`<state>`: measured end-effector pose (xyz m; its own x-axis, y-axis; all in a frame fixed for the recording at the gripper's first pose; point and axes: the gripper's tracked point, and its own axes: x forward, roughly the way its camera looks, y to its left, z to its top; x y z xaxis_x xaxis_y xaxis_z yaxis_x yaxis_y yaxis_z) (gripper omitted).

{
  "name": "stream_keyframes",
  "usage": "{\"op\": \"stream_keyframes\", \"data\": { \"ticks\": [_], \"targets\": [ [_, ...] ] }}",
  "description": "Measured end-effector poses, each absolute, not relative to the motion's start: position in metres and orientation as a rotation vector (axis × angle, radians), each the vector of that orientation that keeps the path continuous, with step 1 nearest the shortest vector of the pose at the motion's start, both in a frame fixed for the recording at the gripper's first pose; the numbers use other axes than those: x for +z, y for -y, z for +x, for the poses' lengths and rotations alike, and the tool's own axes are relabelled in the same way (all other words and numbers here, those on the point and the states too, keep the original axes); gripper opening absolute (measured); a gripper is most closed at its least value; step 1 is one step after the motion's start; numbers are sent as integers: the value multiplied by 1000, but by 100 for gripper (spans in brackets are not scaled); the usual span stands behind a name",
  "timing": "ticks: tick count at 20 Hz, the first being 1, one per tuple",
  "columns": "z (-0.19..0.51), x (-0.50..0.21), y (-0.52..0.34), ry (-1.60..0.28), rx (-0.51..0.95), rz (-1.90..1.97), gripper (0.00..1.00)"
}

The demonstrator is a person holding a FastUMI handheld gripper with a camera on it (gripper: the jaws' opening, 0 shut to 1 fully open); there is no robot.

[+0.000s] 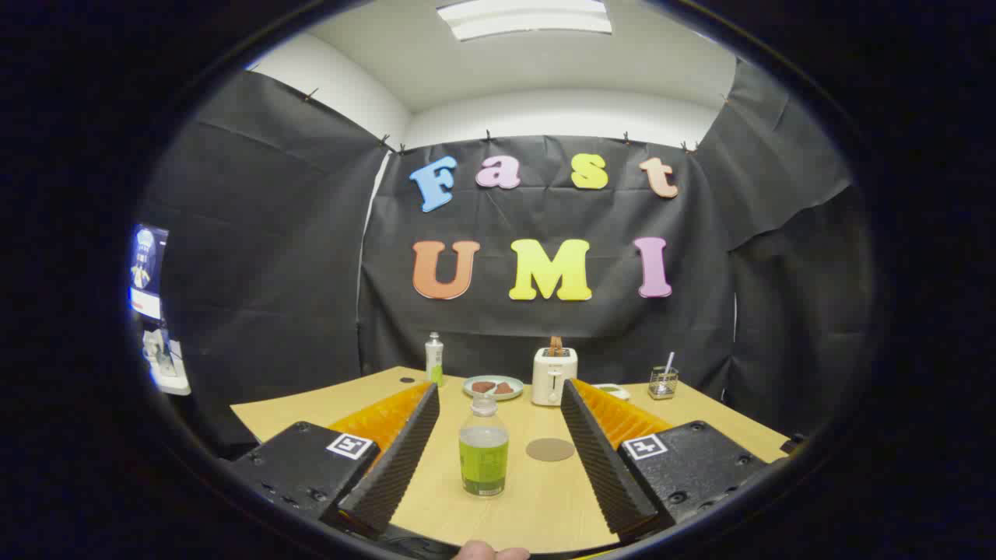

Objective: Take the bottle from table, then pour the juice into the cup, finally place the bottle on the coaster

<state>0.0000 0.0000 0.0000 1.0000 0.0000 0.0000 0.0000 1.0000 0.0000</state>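
A small clear bottle (483,449) with green juice stands upright on the wooden table (537,498), between my two fingers and nearer the left one. Neither finger touches it. My gripper (499,387) is open wide. A round brown coaster (550,449) lies flat just right of the bottle, also between the fingers. At the table's far right, beyond the right finger, stands a small clear cup (663,383) with a thin stick in it.
Beyond the fingertips sit a plate (493,386) with brown food and a white toaster (554,376). A taller white bottle (434,359) stands at the back left. A small white object (615,390) lies behind the right finger. A person's fingertip (490,552) shows nearest me.
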Motion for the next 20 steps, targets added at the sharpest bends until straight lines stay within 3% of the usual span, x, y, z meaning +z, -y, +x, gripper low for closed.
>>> {"op": "stream_keyframes", "data": {
  "ticks": [20],
  "targets": [
    [10,-22,-8,-47,13,15,100]
  ]
}}
